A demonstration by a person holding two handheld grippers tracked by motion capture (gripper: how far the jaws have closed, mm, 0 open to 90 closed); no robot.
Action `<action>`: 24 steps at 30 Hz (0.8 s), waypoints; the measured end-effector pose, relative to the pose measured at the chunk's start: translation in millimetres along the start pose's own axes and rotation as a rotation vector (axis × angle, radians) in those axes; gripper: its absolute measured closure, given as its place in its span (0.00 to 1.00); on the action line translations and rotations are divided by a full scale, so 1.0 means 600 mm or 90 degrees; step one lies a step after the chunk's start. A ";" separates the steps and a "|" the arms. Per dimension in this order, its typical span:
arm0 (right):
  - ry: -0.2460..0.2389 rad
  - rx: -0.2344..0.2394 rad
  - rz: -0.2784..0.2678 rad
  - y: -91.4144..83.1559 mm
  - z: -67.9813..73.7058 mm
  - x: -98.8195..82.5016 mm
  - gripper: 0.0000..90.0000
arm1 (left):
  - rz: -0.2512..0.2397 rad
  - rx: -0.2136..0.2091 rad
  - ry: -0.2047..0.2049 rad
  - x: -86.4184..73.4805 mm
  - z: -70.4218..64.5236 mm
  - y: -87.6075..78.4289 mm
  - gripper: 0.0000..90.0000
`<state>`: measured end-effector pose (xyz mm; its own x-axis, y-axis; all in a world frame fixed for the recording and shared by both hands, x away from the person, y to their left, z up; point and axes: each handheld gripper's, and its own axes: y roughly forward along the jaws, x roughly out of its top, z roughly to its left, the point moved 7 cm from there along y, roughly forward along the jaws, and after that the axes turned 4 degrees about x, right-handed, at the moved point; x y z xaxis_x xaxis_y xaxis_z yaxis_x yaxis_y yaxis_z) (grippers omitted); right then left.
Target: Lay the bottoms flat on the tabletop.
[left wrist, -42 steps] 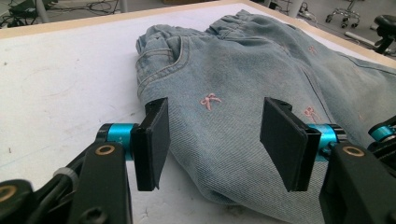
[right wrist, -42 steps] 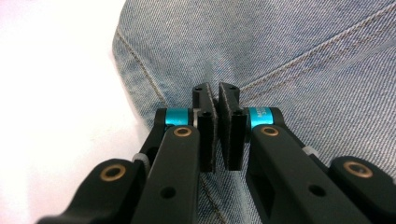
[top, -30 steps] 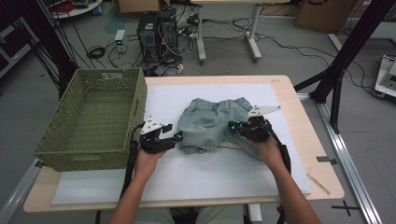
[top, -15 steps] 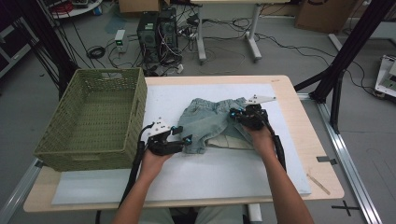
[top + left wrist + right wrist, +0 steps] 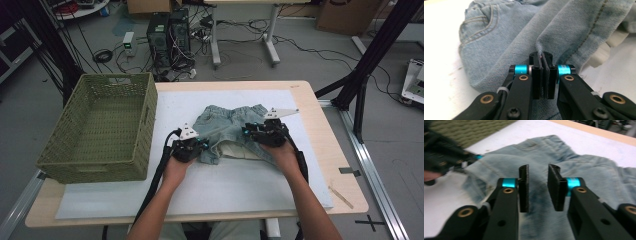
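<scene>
Sitting at the far left of the white table mat (image 5: 240, 185), the green woven plastic basket (image 5: 100, 125) is empty and plays no part yet. Just right of it, the left gripper (image 5: 204, 146) has its jaws pressed together on a raised fold of the pale blue denim shorts (image 5: 227, 127), pinching the cloth along a stitched seam at the garment's near-left edge; the left gripper view (image 5: 541, 55) shows the fabric ridged up between the pads. The shorts lie crumpled in the middle of the mat, waistband towards the far side, with a patch of white lining (image 5: 235, 148) showing at the near edge. Further right, the right gripper (image 5: 248, 131) hovers over the denim with its jaws spread and nothing between them; its own view is blurred, so whether the pads touch the cloth is hard to say.

The step looks like taking a second hold so the shorts can be lifted or spread. To do it well, the right gripper should come down on a seam or hem rather than flat cloth, bite a single layer, and close fully before either hand pulls, with the left pinch kept firm.
</scene>
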<state>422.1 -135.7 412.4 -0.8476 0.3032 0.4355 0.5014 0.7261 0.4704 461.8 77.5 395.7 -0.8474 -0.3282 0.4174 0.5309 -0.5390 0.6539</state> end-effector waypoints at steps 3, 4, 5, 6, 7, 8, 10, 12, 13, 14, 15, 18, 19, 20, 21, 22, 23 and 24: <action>-0.014 0.053 -0.006 -0.006 0.026 -0.007 0.75 | -0.018 0.003 -0.009 0.006 0.001 -0.007 0.97; -0.023 0.095 -0.004 -0.006 0.044 -0.013 0.75 | -0.022 0.003 -0.012 0.008 0.002 -0.008 0.97; -0.027 0.116 0.006 -0.006 0.053 -0.017 0.76 | -0.029 0.006 -0.014 0.010 0.003 -0.010 0.97; -0.044 0.126 0.021 -0.003 0.062 -0.024 0.76 | -0.032 0.009 -0.015 0.012 0.004 -0.011 0.97; -0.056 0.132 0.036 -0.001 0.069 -0.031 0.78 | -0.038 0.012 -0.018 0.014 0.005 -0.014 0.97; -0.071 0.140 0.068 0.005 0.078 -0.045 0.78 | -0.042 0.013 -0.017 0.015 0.006 -0.016 0.97; -0.079 0.150 0.106 0.015 0.086 -0.067 0.79 | -0.053 0.021 -0.016 0.019 0.008 -0.021 0.97; -0.082 0.152 0.144 0.026 0.091 -0.093 0.79 | -0.068 0.026 -0.020 0.024 0.010 -0.027 0.97; -0.082 0.150 0.160 0.033 0.092 -0.106 0.79 | -0.074 0.030 -0.021 0.026 0.012 -0.029 0.97; -0.082 0.147 0.171 0.039 0.092 -0.115 0.79 | -0.077 0.031 -0.021 0.027 0.012 -0.030 0.97; -0.085 0.137 0.178 0.043 0.090 -0.121 0.80 | -0.079 0.033 -0.020 0.028 0.013 -0.032 0.97; -0.097 0.083 0.192 0.052 0.073 -0.131 0.87 | -0.087 0.040 -0.021 0.032 0.016 -0.036 0.97; -0.099 0.056 0.184 0.053 0.065 -0.128 0.87 | -0.088 0.039 -0.021 0.032 0.017 -0.037 0.97; -0.100 0.030 0.181 0.054 0.056 -0.126 0.87 | -0.087 0.038 -0.022 0.032 0.017 -0.037 0.97; -0.095 0.016 0.177 0.054 0.049 -0.125 0.88 | -0.083 0.037 -0.020 0.031 0.017 -0.036 0.97; -0.094 -0.010 0.170 0.055 0.037 -0.122 0.91 | -0.080 0.035 -0.019 0.030 0.016 -0.035 0.97; -0.091 -0.029 0.166 0.054 0.029 -0.119 0.94 | -0.077 0.034 -0.018 0.029 0.015 -0.035 0.97; -0.089 -0.041 0.159 0.053 0.022 -0.116 0.95 | -0.074 0.033 -0.014 0.029 0.013 -0.033 0.97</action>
<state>494.6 -125.4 386.7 -0.7101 0.5525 0.4365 0.7037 0.5790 0.4119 436.7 88.9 394.7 -0.9031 -0.2481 0.3504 0.4293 -0.5310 0.7306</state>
